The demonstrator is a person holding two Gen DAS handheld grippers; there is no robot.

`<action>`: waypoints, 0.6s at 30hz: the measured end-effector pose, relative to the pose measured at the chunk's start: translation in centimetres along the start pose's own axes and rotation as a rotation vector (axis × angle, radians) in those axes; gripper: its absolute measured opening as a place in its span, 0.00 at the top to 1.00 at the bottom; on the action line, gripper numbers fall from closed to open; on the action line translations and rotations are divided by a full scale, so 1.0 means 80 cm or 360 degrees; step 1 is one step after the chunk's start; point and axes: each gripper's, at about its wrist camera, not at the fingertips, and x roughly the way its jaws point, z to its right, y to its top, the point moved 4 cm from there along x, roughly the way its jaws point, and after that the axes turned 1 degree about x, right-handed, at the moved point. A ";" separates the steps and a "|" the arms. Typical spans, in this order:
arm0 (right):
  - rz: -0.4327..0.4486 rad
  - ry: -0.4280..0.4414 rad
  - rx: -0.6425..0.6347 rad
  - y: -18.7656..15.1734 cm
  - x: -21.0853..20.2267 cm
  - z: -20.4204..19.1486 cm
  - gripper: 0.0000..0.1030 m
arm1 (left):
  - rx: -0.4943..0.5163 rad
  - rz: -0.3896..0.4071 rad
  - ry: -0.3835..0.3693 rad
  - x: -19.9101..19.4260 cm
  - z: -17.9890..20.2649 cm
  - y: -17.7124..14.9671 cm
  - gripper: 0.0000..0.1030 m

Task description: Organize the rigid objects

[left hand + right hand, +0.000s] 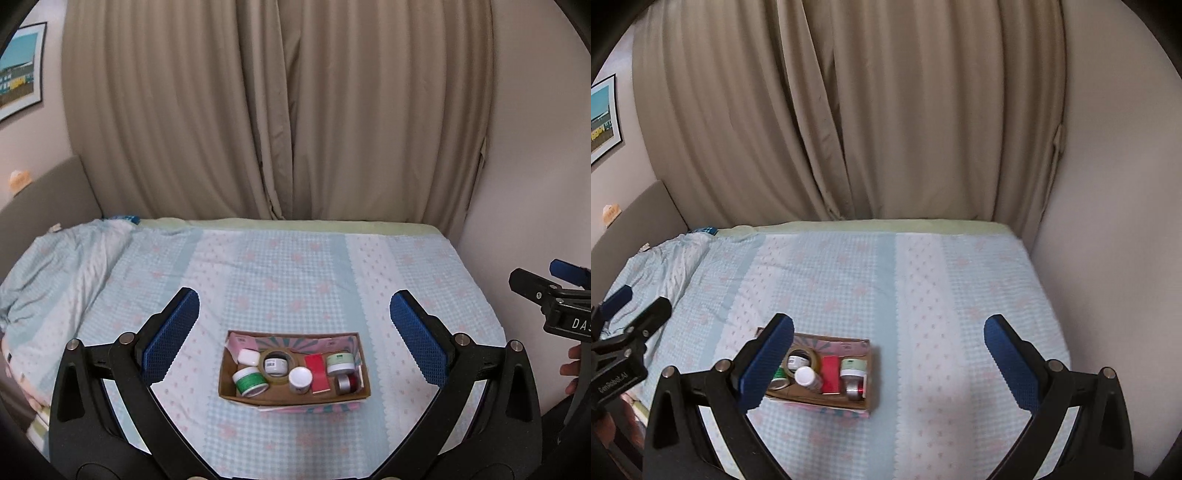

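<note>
Cardboard box of jars, tape roll, red carton sits near centre of bed. Left gripper, right gripper: jaws wide open, holding nothing. Risk: soft quilt lets box tilt (green jar already leaning), contents tumble. Room: beige curtain far, framed picture left wall

The right gripper's black body shows the white letters "DA" at the right edge of the left wrist view, cut off. The left gripper's body reads "GenRobot.AI". Jar labels in the box are too small to read.
</note>
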 end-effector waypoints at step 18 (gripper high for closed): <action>0.0151 -0.0054 0.0031 -0.010 -0.051 0.012 0.00 | 0.0006 0.0217 -0.0014 -0.060 0.018 -0.001 0.00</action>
